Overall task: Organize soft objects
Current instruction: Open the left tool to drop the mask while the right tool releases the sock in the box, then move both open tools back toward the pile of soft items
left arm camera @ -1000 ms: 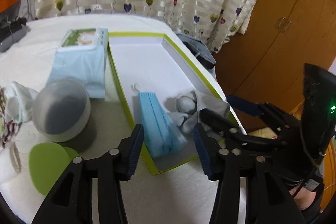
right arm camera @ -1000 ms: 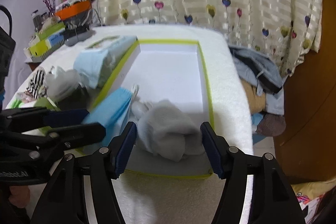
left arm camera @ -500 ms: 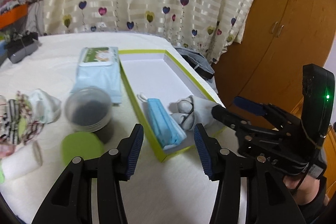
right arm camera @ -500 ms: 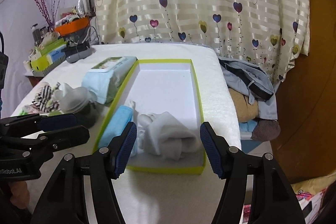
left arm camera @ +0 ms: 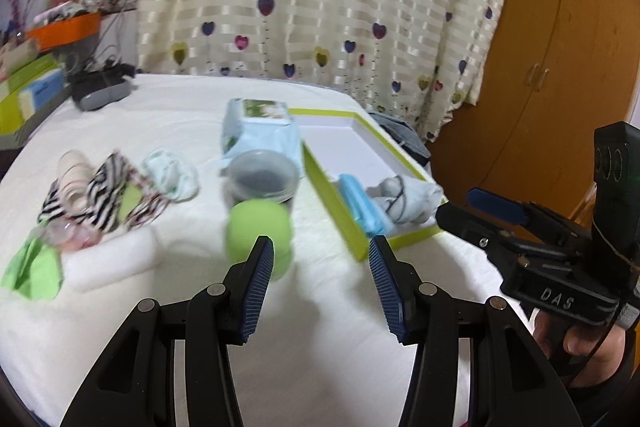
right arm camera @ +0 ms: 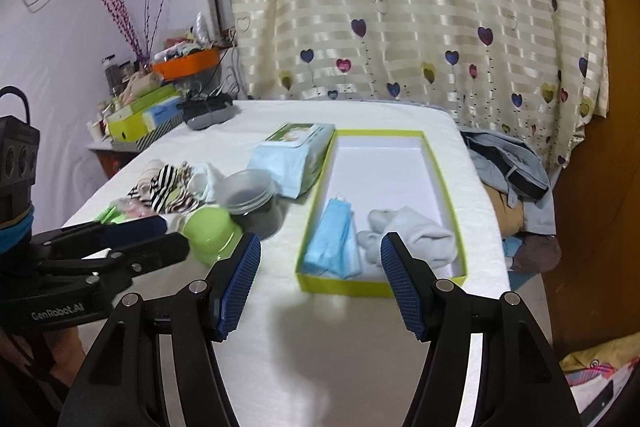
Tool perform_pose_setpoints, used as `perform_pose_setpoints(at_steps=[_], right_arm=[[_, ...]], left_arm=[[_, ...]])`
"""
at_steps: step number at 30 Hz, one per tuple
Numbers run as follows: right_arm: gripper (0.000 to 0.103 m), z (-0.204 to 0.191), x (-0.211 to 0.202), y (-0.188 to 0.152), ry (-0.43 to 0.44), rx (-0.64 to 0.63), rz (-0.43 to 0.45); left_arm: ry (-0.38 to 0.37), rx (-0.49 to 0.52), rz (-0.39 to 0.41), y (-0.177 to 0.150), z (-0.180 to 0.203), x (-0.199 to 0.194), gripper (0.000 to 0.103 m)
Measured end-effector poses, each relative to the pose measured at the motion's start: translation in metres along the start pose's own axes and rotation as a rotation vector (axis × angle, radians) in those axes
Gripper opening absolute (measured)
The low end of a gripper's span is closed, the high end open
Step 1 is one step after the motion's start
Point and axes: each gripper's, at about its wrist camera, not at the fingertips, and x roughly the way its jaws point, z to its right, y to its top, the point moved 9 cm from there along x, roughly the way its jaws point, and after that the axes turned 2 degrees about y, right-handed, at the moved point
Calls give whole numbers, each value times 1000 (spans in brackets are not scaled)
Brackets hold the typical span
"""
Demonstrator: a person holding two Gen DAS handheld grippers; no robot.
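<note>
A shallow green-rimmed box [right arm camera: 450, 203] lies on the white table and holds a stack of blue face masks [right arm camera: 334, 241] and a grey-white sock [right arm camera: 416, 235]; both also show in the left wrist view, masks [left arm camera: 360, 203] and sock [left arm camera: 412, 201]. A pile of soft items lies at the left: a zebra-striped cloth [left arm camera: 100, 191], a pale sock [left arm camera: 172, 175], a white pad [left arm camera: 108, 261]. My left gripper [left arm camera: 320, 283] is open and empty, near the table's front. My right gripper [right arm camera: 320, 287] is open and empty, short of the box.
A wipes pack [right arm camera: 292, 155], a clear jar [right arm camera: 252, 199] and a green lid [right arm camera: 210, 227] stand left of the box. A grey case [left arm camera: 100, 93] sits far back. Clothes [right arm camera: 508, 167] hang off the right table edge. A wooden wardrobe [left arm camera: 560, 67] is at right.
Both grippers have pulled back from the box toward the table's front. The left view has swung left, bringing the pile of soft items into sight. The sock stays in the box.
</note>
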Motion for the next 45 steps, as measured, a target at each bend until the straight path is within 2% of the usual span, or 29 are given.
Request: perform_pose_setpoints(at_steps=[2,6,14,18,23,28,36,45], right_arm=[[64,0,7,-3,-2,-2,-19],[64,11,37,-8,-66,-24,-86],[64,23,93,-19,-144,-107,-217],[63,23,103,-24,-149,-133,-255],[63,-4,107,-24,-73,-177,-267],[63,-11,98,-20,-51,-165,-239],[63,-31,56,-4,-11,-136,-135],[64,-70,27,-1,89,-129,-62]], left_arm=[[12,-19,-1,-6,-11,-4,49],[32,-46,1,-12,-27,-8,49],[80,-102,11,-9,-66,-9,49],[97,-120,5,-8,-79,-4,49],[113,-142,3,-8,-94,-1,49],[137,-160,1,-11,-105,-5,49],[166,-164,17,-15,-113,-17,49],[214,-180,27,-23,-125,-34,49]])
